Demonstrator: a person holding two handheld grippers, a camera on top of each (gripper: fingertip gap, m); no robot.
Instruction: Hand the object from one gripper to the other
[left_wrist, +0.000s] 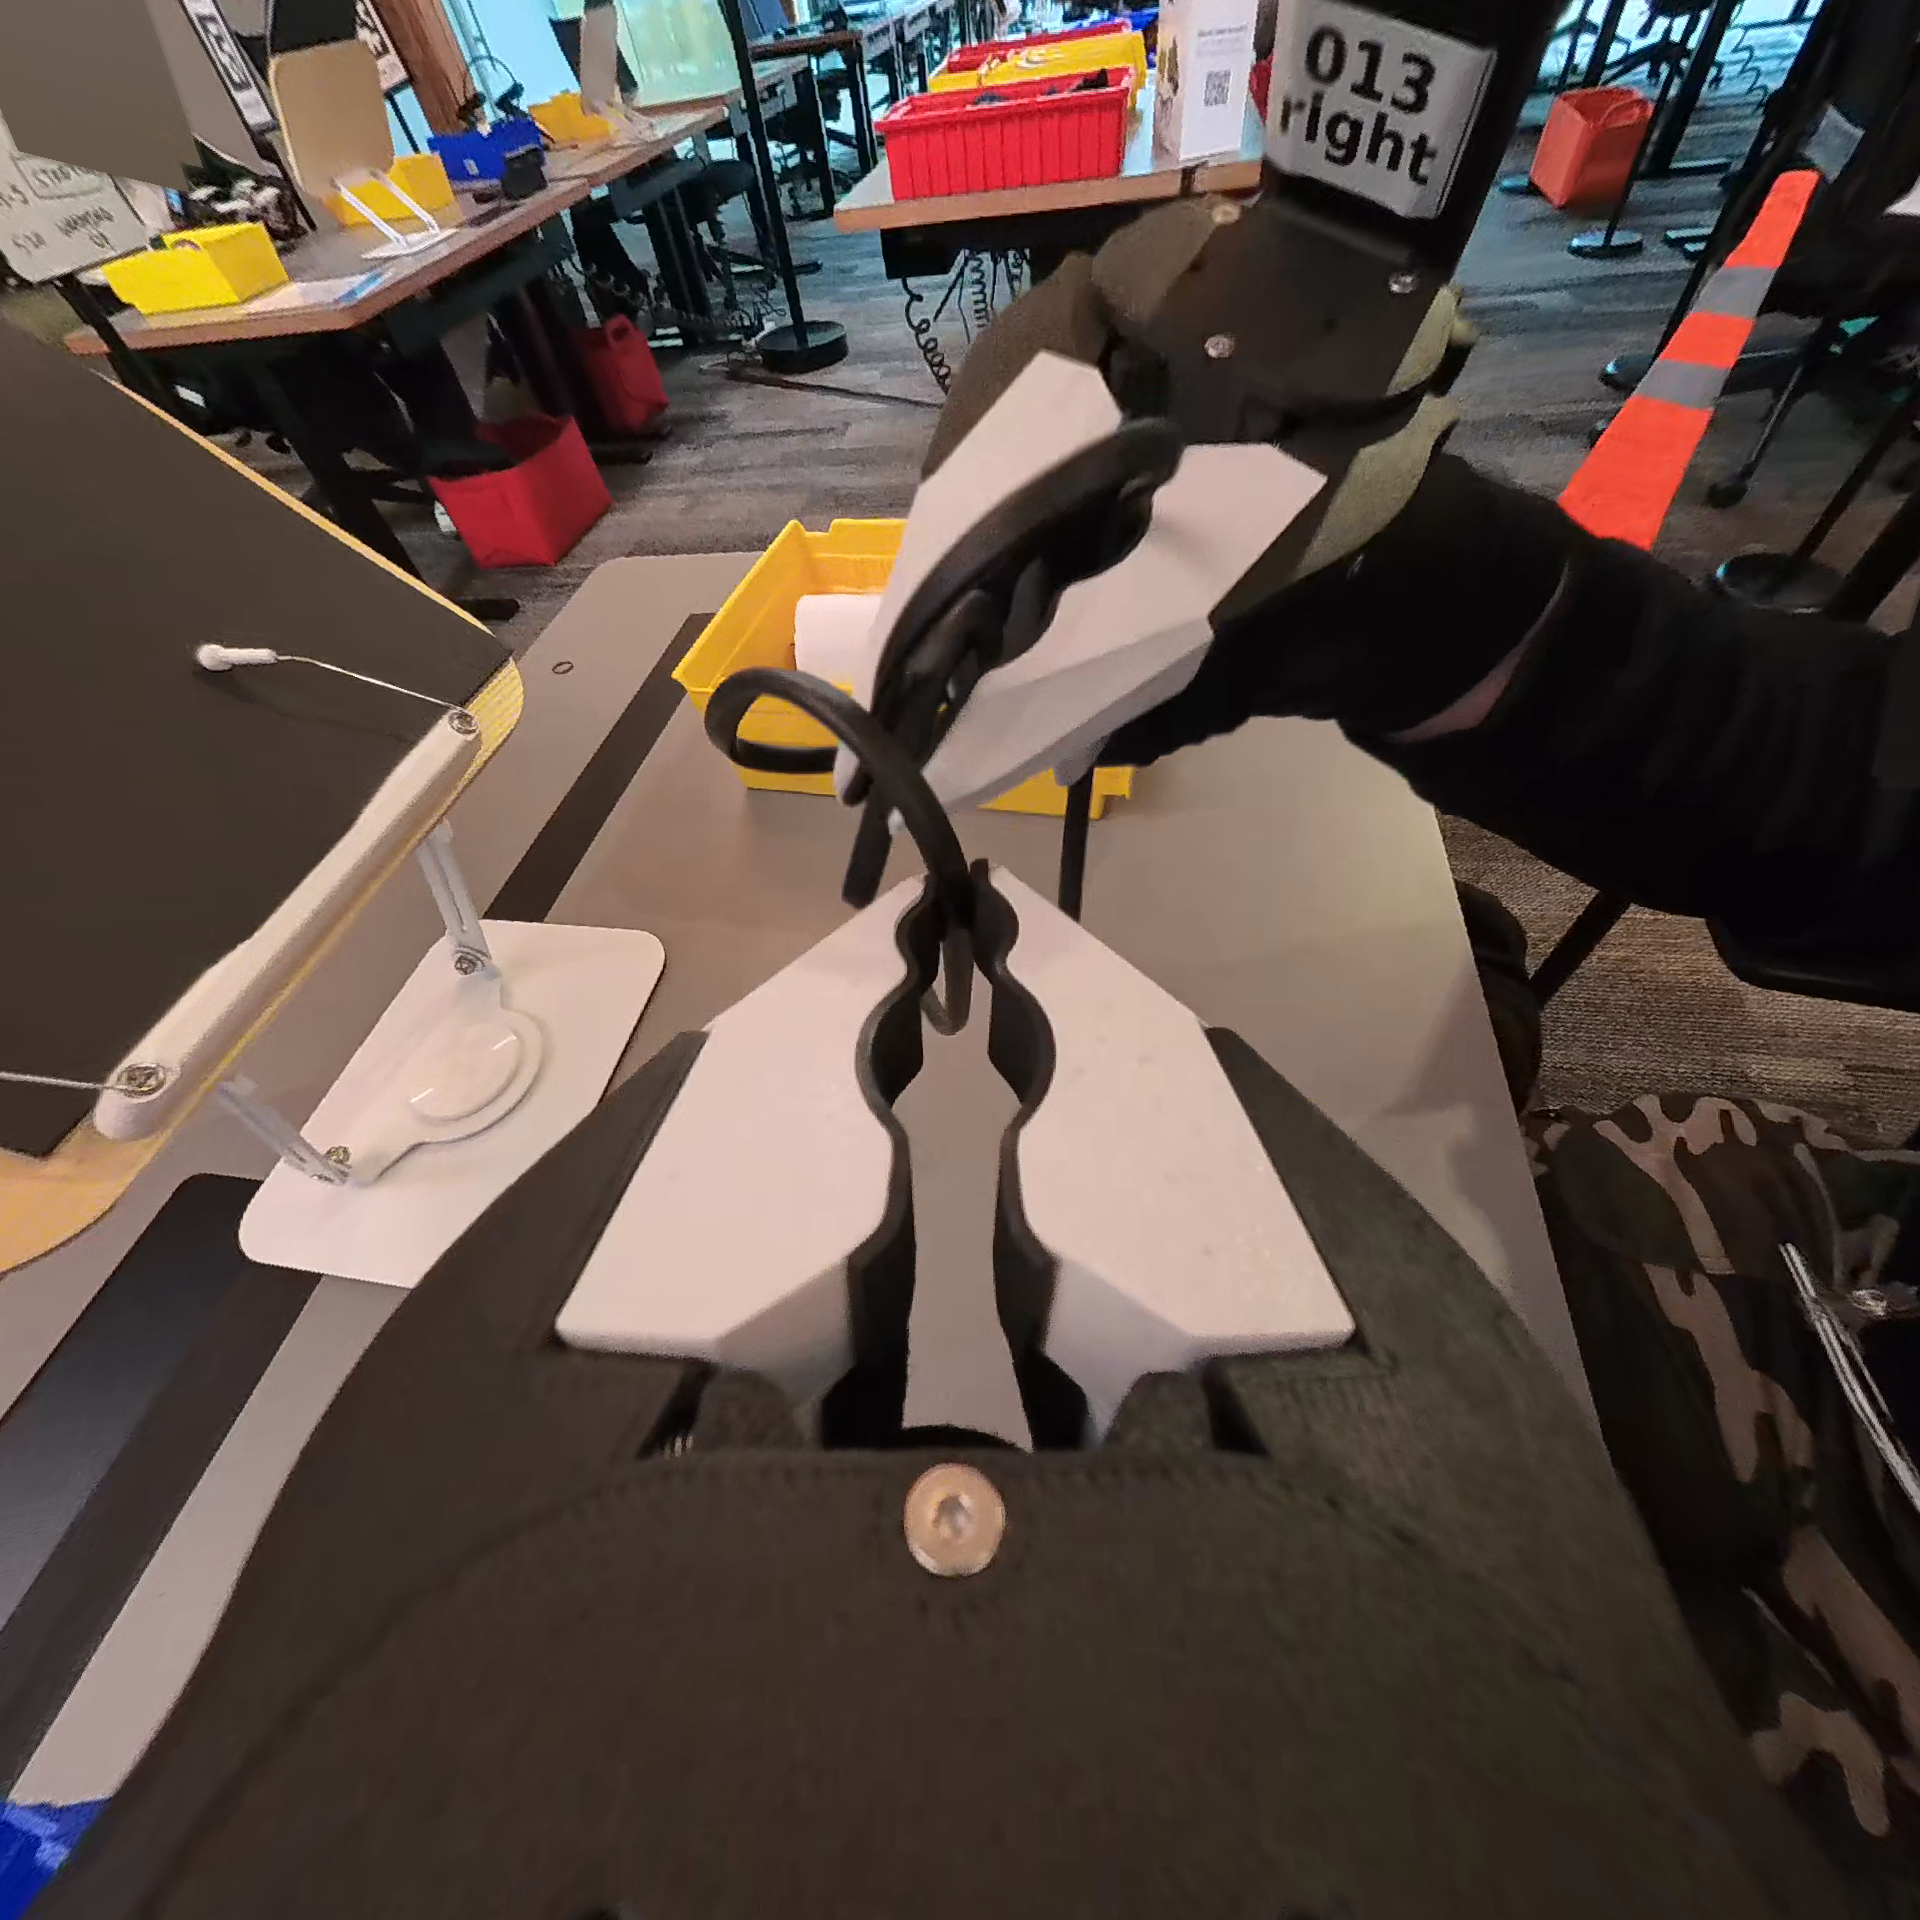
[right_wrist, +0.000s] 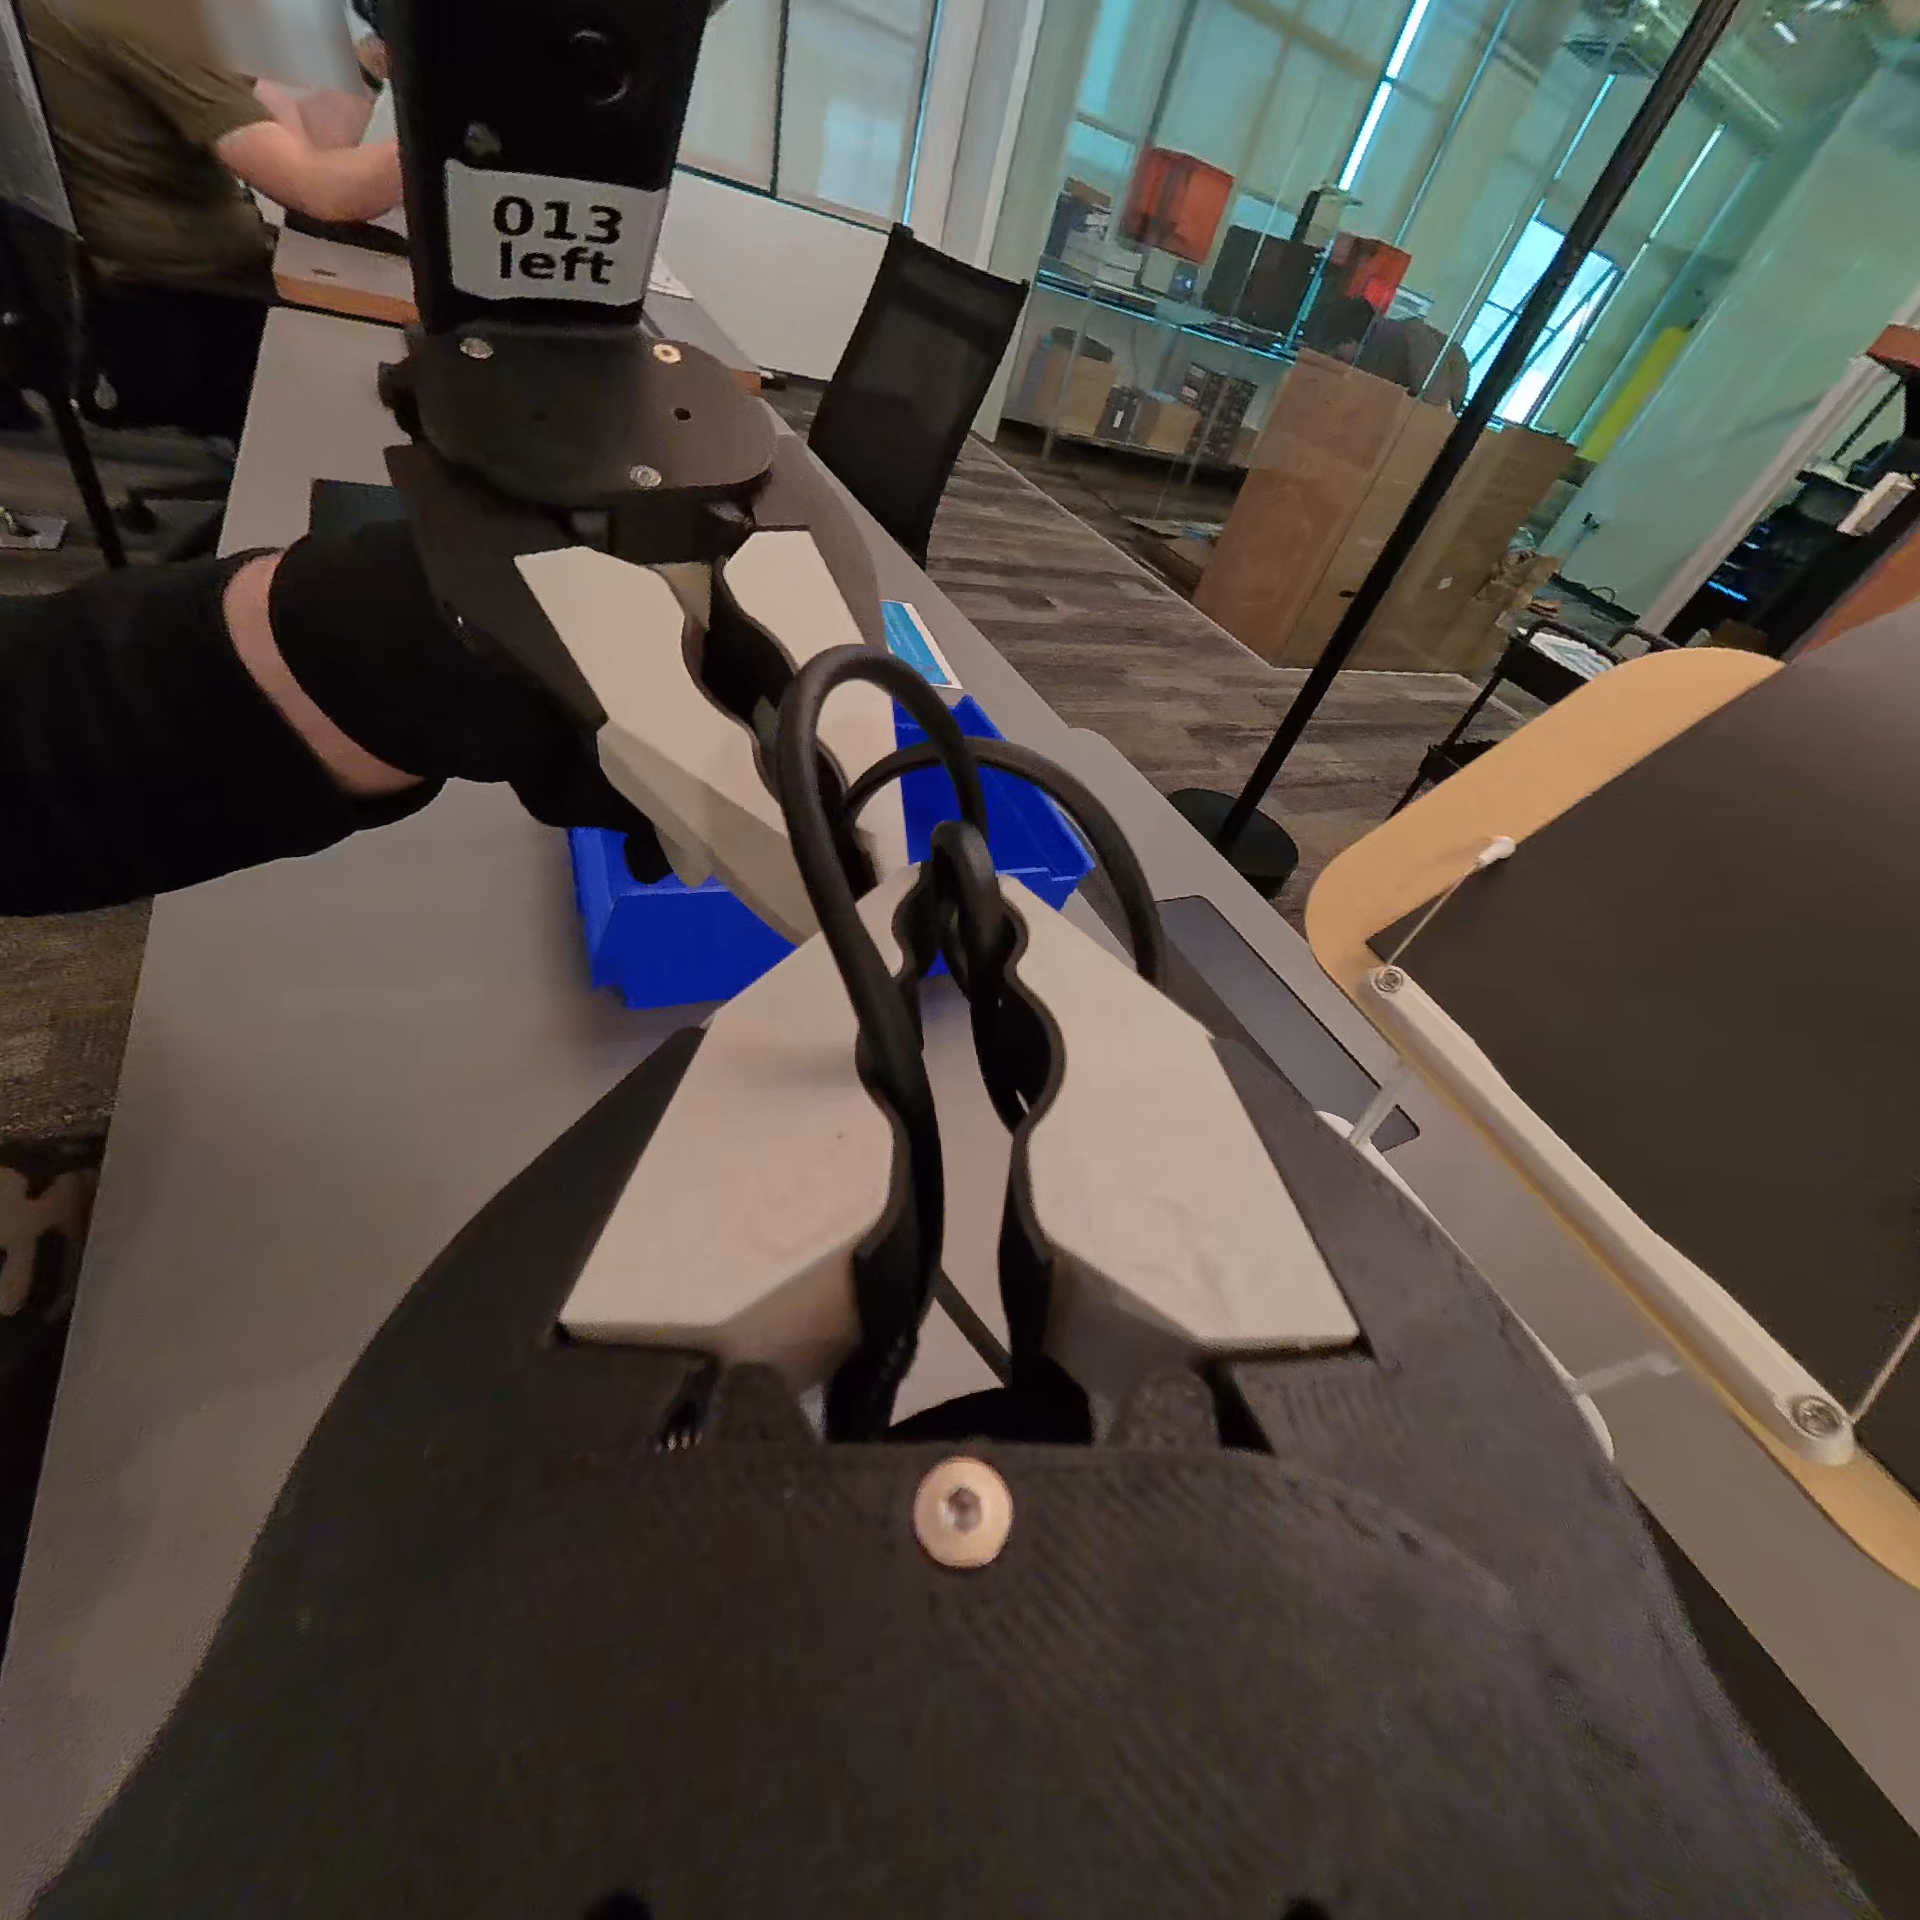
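Observation:
A black looped cable (left_wrist: 821, 707) hangs between both grippers above the grey table (left_wrist: 1268, 956). My left gripper (left_wrist: 951, 899) is shut on one end of it, and a short tail pokes back between the pads. My right gripper (left_wrist: 883, 769), held by a black-gloved hand (left_wrist: 1455, 644), comes in from the upper right and grips the cable's loops. In the right wrist view my right gripper (right_wrist: 961, 883) is shut on the cable (right_wrist: 883, 665), with strands running back between its fingers. The left gripper (right_wrist: 831, 873) meets it tip to tip from the upper left.
A yellow bin (left_wrist: 748, 644) holding a white roll stands just behind the grippers. A blue bin (right_wrist: 665, 935) lies under the left gripper. A black board (left_wrist: 208, 727) on a white stand (left_wrist: 468, 1091) is at the table's side. An orange cone (left_wrist: 1694, 364) stands on the floor. Less than 4 cm separates the two grippers' tips.

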